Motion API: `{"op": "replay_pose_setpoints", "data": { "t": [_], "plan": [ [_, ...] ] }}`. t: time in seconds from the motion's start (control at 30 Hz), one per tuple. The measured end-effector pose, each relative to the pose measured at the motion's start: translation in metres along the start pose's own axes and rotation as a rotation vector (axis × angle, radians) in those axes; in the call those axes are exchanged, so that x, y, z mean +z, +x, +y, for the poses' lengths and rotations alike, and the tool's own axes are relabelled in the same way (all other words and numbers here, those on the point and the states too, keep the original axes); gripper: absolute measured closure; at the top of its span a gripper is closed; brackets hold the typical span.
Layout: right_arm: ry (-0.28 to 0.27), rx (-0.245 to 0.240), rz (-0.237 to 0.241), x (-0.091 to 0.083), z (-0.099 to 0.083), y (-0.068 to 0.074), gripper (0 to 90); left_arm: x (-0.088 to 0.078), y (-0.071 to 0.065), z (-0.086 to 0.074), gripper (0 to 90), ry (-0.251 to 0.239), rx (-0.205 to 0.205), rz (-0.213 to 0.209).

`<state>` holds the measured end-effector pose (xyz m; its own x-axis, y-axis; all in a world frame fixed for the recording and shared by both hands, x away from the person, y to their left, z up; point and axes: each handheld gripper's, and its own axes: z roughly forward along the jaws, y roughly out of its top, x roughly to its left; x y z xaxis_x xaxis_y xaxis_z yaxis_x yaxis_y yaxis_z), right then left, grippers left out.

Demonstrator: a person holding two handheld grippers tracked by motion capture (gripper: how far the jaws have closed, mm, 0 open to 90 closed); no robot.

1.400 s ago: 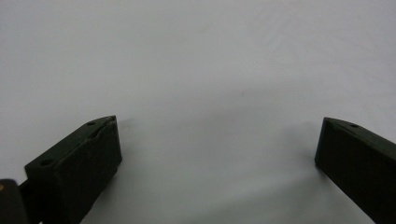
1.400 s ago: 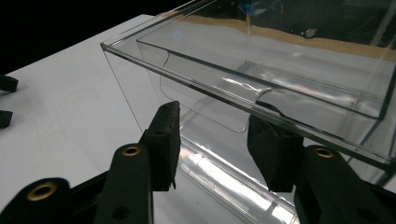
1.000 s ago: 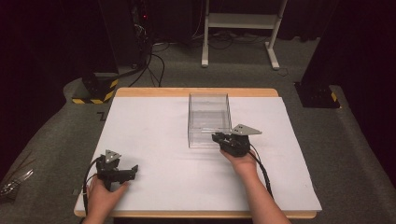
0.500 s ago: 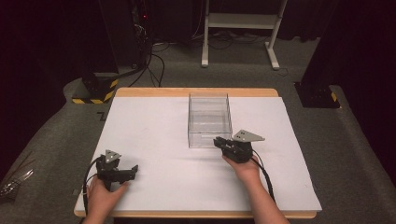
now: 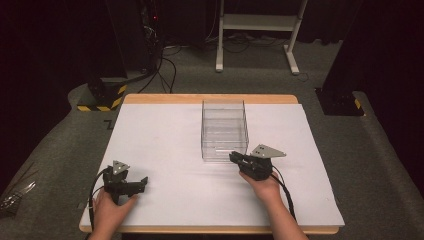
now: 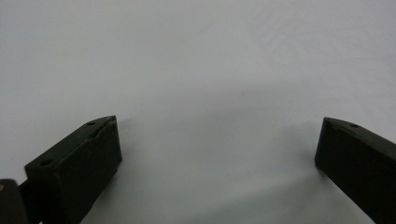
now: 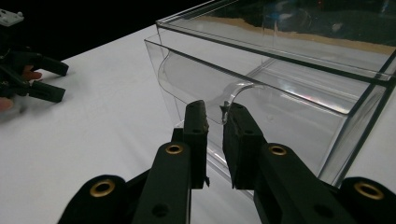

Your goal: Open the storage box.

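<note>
Right gripper point(image 7: 214, 116) at the clear plastic box's point(image 5: 224, 127) front wall.
Jaws nearly together, contact unclear through glare; left gripper point(image 5: 131, 185), at eight o'clock, jaws apart.

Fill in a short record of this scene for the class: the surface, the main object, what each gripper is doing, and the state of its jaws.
surface: white table
main object: clear plastic drawer box, upright, mid-table
right gripper: at the box's near front wall, jaws almost shut around the cut-out edge of the wall
left gripper: low over the bare table, near the front left, jaws wide apart, holding nothing
</note>
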<state>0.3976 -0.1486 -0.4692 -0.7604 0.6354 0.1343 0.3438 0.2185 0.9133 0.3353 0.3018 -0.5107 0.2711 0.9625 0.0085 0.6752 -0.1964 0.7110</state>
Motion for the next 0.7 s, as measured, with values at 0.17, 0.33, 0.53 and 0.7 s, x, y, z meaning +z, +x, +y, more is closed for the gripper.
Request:
{"op": "replay_pose_setpoints", "data": {
  "t": [0.17,0.33,0.53,0.7],
  "plan": [
    [0.0,-0.004,0.012,-0.004,-0.003,0.003,80.0,0.0,0.0,0.0,0.5,0.0,0.0,0.0],
    [-0.001,-0.006,0.019,-0.009,-0.006,0.008,80.2,0.0,0.0,0.0,0.5,0.0,-0.001,0.0],
    [0.004,-0.022,0.029,-0.016,-0.009,0.014,80.6,0.0,0.0,0.0,0.5,0.0,-0.001,0.0],
    [0.003,-0.027,0.039,-0.021,-0.012,0.02,80.9,0.0,0.0,0.0,0.5,-0.001,-0.002,0.001]
  ]
}}
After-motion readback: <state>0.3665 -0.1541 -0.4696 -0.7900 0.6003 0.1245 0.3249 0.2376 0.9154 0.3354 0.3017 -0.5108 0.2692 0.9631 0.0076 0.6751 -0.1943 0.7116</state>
